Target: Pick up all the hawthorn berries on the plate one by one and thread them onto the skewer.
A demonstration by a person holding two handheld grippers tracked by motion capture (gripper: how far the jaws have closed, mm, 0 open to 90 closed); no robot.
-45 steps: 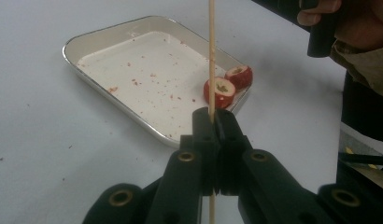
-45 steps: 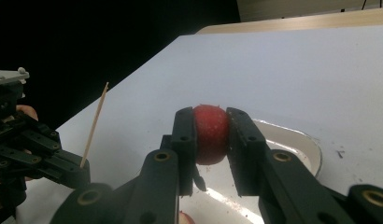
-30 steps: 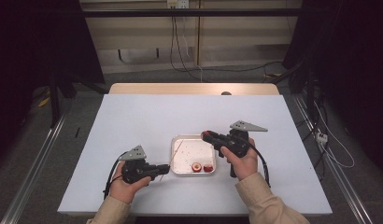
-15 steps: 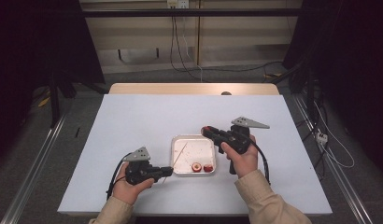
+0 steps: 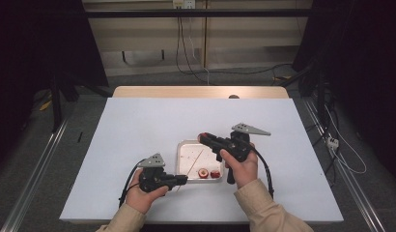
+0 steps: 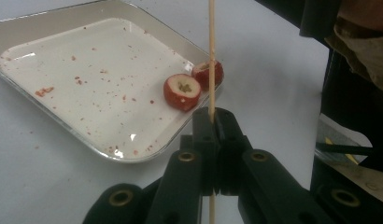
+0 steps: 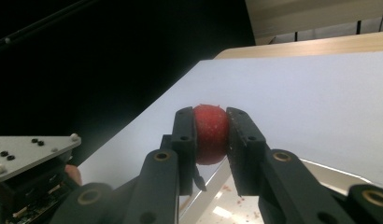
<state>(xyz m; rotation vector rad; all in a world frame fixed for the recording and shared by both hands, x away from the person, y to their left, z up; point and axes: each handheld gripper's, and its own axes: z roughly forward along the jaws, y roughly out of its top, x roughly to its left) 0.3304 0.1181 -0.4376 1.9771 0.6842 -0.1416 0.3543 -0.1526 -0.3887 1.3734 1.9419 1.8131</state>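
The left gripper (image 6: 213, 122) was clamped on a skewer (image 6: 211, 56), at the near left of the tray (image 5: 186, 146). The skewer ran past two red fruits (image 6: 182, 91) lying at the tray's near right corner (both with hollowed centres). The right gripper (image 7: 210, 135) pinched a third red fruit (image 7: 210, 133) between its jaws, raised over the tray's far right edge

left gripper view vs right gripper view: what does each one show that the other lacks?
Left gripper view alone: left tool clamped on a thin wooden skewer, with two cut red fruit pieces at the tray's edge. Right gripper view alone: right tool gripping a whole red fruit above the tray. Both: the speckled white tray and the white table.
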